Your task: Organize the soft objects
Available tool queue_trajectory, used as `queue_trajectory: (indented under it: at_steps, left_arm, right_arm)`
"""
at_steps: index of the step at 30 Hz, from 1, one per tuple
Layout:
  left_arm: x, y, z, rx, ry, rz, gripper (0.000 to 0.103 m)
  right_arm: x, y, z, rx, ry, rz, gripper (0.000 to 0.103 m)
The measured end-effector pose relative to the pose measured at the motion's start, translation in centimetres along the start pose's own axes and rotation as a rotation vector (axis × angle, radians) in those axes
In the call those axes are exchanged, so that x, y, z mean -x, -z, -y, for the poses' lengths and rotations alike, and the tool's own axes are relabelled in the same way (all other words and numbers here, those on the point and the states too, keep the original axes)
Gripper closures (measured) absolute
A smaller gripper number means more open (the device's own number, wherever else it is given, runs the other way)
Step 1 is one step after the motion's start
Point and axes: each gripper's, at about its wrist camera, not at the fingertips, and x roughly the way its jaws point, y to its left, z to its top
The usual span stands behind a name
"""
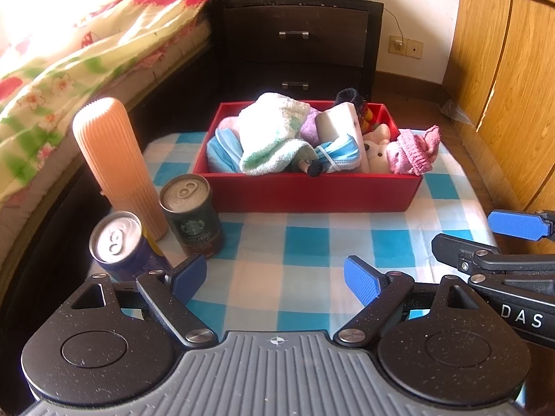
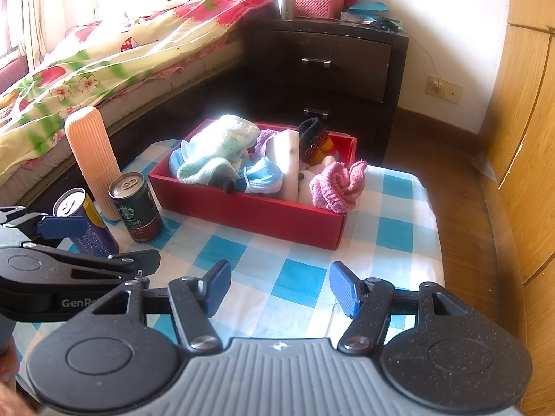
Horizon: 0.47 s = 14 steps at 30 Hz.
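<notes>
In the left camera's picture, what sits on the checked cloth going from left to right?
Blue can → ribbed peach container → dark green Starbucks can → red box of soft things, with the pink knit hat at its right end.

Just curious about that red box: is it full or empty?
Full. The red box is heaped with soft things: a towel, a face mask and a pink knit hat hanging over its rim.
</notes>
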Motion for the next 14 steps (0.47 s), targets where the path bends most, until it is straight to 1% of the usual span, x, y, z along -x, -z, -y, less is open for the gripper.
queue_trajectory:
  at_steps: [3,7,9,14]
  left_arm:
    - [-0.3,-0.1,-0.5,0.039,0.044,-0.022,0.019]
    - [-0.2,0.0,-0.3,0.042,0.052,-0.018,0.017]
    - [-0.2,0.1,-0.5,0.056,0.068,-0.021,0.017]
    - [-0.4,0.0,-1.3,0.113,0.14,-0.034,0.017]
  right_arm:
    - [0.2,-0.1,0.1,-0.005,-0.003,0.006,0.062]
    - [0.3,-0.2,0.2,-0.01,-0.005,0.013,0.062]
    - [0.4,-0.2,0.3,-0.016,-0.008,0.017,0.062]
    - [0.8,-0.3,0.6,-0.04,-0.026,0.031,0.062]
